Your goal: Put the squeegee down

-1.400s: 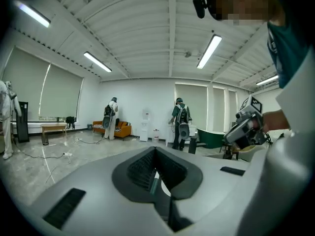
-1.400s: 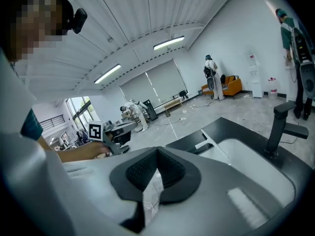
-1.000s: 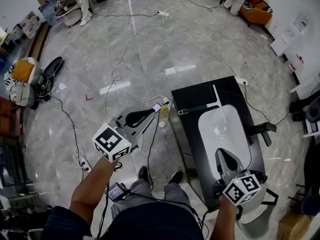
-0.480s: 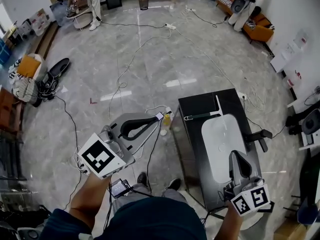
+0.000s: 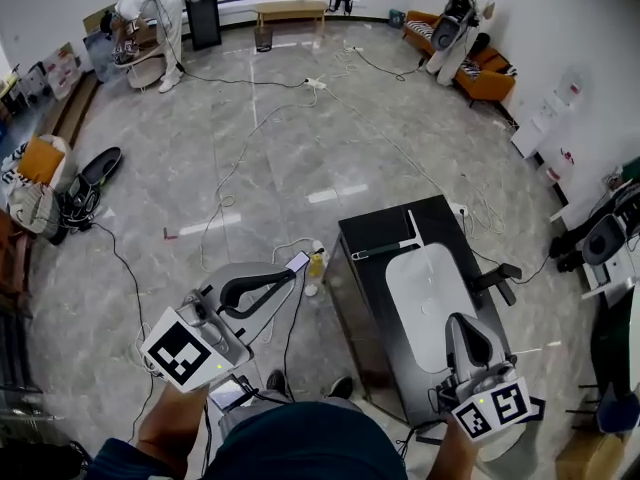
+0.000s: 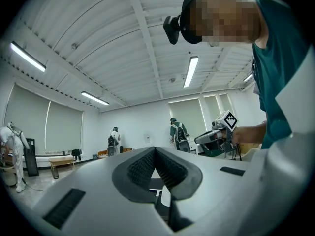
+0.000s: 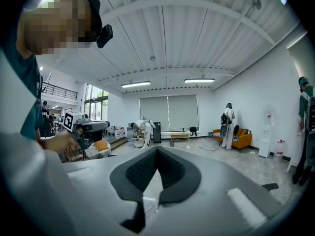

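Both tongs are pressed together and pinch nothing. The left gripper (image 5: 283, 280) is held level over the floor at the person's left. Its own view (image 6: 156, 151) shows the dark pads meeting at the tips with nothing between them. The right gripper (image 5: 466, 326) is held over the near end of the basin, and its own view (image 7: 156, 151) shows the same, pads together and bare.

Just beyond the right gripper, a white basin (image 5: 425, 288) is sunk into a black table (image 5: 365, 230). The basin looks empty, with no water or object visible in it.

Past the basin's far end, the squeegee (image 5: 390, 248) lies flat on the black tabletop, touching neither gripper. Its dark handle points left and its pale blade runs across the right end.

Judged from this, putting the squeegee down looks complete: the tool rests on the table and both grippers are well clear of it. The next move probably calls for nothing beyond keeping the grippers away from the tool.

On the floor beside the table's near left corner stands a small yellow bottle (image 5: 316, 265). What it holds cannot be told. Beyond it, cables trail across the grey floor.
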`<state>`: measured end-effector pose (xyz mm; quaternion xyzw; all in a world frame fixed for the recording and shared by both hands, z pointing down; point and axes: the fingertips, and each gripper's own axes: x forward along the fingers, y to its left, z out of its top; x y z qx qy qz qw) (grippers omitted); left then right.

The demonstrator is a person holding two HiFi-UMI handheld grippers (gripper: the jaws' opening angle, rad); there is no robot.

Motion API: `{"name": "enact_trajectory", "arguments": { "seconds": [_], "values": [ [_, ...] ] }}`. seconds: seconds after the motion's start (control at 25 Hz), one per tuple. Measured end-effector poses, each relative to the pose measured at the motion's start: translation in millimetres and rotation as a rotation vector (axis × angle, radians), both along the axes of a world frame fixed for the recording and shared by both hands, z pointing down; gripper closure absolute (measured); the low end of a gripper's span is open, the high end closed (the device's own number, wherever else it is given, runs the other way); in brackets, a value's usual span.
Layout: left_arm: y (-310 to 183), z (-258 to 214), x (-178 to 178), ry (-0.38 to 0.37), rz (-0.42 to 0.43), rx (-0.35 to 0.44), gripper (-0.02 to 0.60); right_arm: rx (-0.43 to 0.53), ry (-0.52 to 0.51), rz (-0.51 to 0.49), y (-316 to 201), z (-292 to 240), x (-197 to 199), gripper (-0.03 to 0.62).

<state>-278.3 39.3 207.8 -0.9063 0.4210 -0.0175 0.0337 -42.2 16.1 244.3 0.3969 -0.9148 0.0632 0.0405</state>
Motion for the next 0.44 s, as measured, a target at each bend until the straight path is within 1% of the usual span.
{"name": "enact_trajectory", "arguments": {
  "seconds": [0.2, 0.44],
  "values": [
    [10, 6, -5, 0.002, 0.026, -0.003, 0.575, 0.005, 0.003, 0.026, 14, 1, -3, 0.588],
    [21, 9, -8, 0.003, 0.036, -0.031, 0.575, -0.012, 0.011, 0.048, 23, 2, -1, 0.588]
  ]
}}
